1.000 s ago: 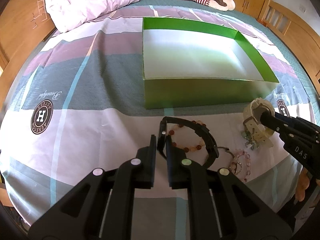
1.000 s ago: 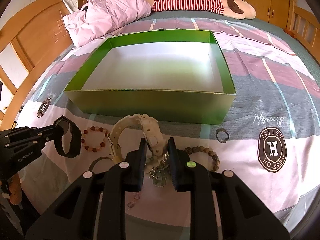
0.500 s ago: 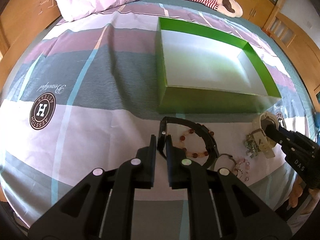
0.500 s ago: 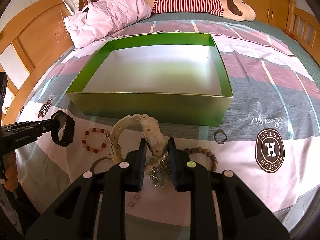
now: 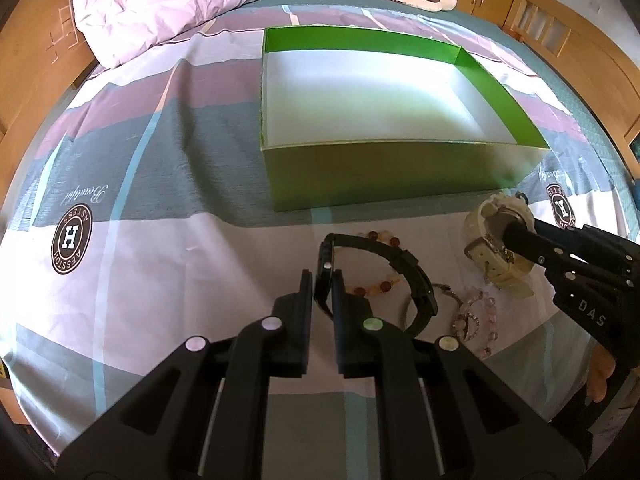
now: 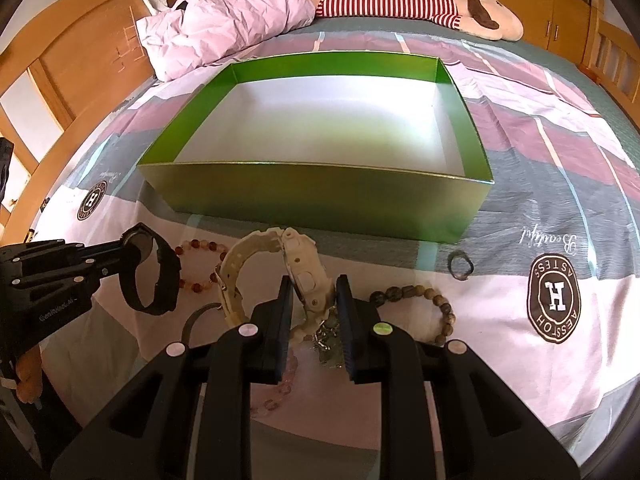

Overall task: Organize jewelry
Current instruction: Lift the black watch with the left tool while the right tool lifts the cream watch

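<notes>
Green box (image 6: 320, 204) stood open-topped just ahead of both grippers, interior bare, near wall blocking any low straight path. Bedspread (image 5: 160, 248) left of box lay free. Strip in front cluttered with amber bead bracelet (image 6: 200, 268), brown bead bracelet (image 6: 424, 300), small ring (image 6: 460, 266). Pillow (image 6: 224, 24) well behind.

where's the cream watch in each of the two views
Left wrist view: cream watch at the right edge, pinched in the right tongs.
Right wrist view: centre foreground, between the tong fingers.
Shared landmark: the green box sits just beyond it in both.
</notes>
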